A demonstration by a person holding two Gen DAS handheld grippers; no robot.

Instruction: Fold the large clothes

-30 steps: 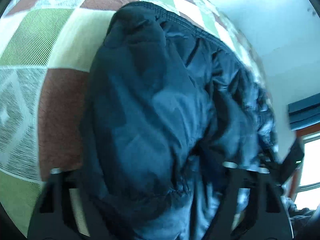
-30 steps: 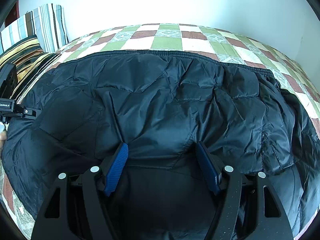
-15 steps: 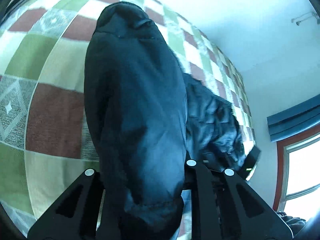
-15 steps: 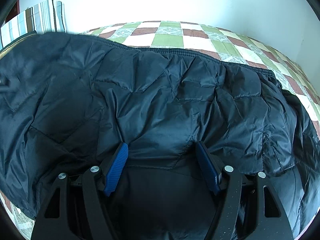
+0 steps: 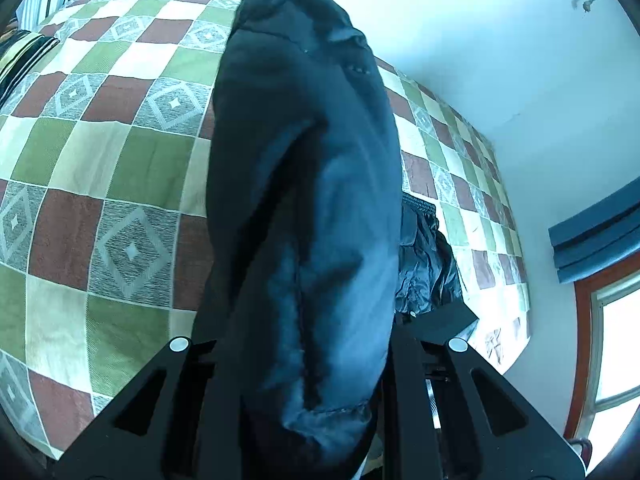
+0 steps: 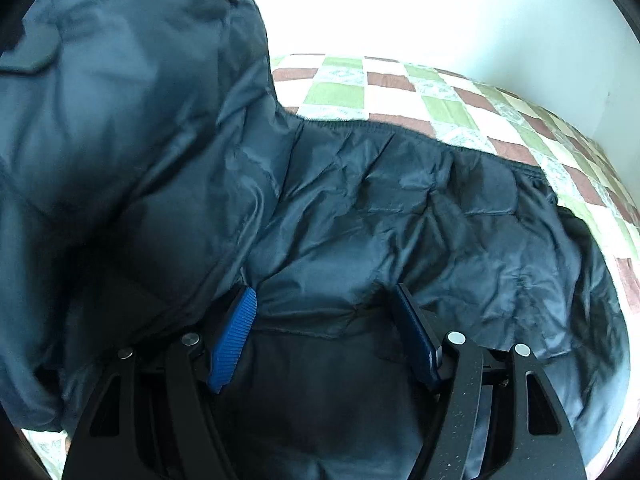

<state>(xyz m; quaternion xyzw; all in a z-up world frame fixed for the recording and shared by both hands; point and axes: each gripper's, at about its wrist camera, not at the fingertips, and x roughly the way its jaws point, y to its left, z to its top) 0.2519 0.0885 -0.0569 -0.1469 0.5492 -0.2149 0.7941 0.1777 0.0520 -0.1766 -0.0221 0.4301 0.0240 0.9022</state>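
A large dark navy puffer jacket [image 6: 400, 216] lies on a checked bedspread [image 6: 460, 112]. My left gripper [image 5: 304, 360] is shut on a thick fold of the jacket [image 5: 304, 200] and holds it lifted off the bed; the fold hangs in front of the camera. In the right wrist view that raised fold [image 6: 120, 100] fills the upper left. My right gripper [image 6: 324, 320] rests on the jacket's near part with its blue pads [image 6: 234, 336] wide apart, open, the fabric lying flat between them.
The green, brown and cream checked bedspread [image 5: 100, 200] covers the bed. Striped pillows [image 5: 24, 48] lie at its far left. A white wall [image 5: 500, 40] runs behind the bed, and a window with a blue blind [image 5: 596, 232] is at the right.
My left gripper has lifted the jacket fold higher and carried it over toward the right gripper. The raised fabric now covers the left of the right wrist view. The right gripper has stayed put.
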